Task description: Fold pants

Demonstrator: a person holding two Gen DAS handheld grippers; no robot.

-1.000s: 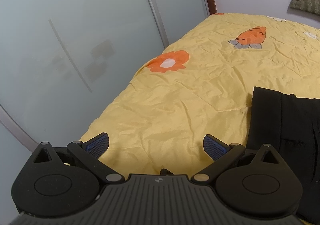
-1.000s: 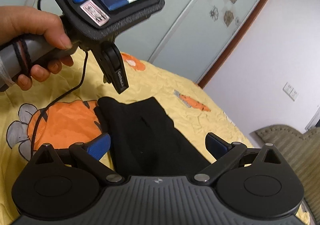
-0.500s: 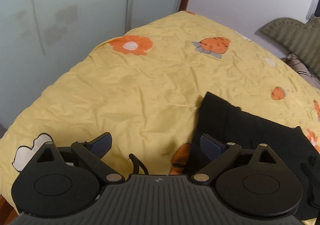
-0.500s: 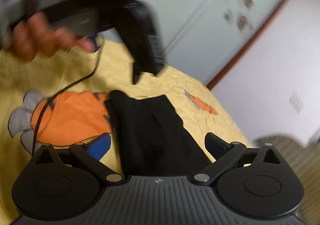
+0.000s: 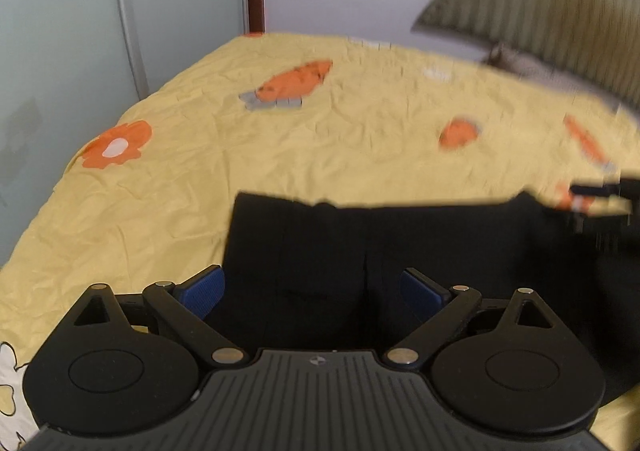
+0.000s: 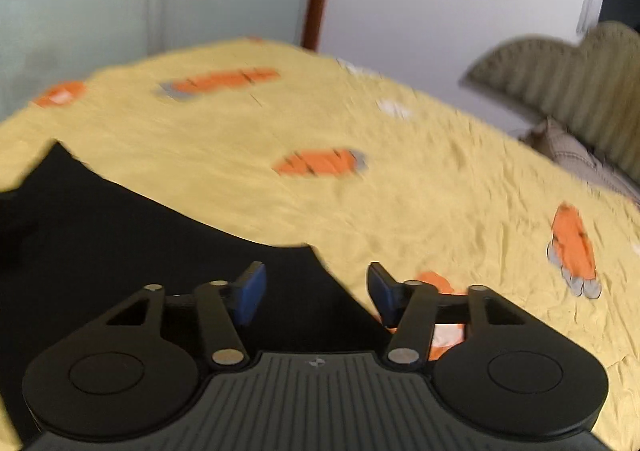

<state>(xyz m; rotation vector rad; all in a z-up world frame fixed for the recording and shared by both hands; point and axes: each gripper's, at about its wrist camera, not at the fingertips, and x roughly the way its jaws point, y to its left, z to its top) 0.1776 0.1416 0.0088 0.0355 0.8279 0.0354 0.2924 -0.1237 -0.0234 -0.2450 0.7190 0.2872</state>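
I see one pair of black pants (image 5: 400, 243) lying flat on the yellow carrot-print bedspread (image 5: 320, 123) — my two grippers, left gripper (image 5: 312, 285) and right gripper (image 6: 316, 291), hover above it, jaws apart, gripping nothing.

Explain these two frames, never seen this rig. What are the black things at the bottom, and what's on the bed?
No robot here: a person carries a two-finger tool in each hand, each with a fisheye camera looking along its fingers. The black shape at the bottom of each picture is that tool's own body. One view shows the left tool, the other the right tool. Both are open and hold nothing. Black pants lie on a yellow bedspread printed with orange carrots and flowers. Each tool hovers over an end of the pants; whether it touches is unclear. Both pictures are motion-blurred.
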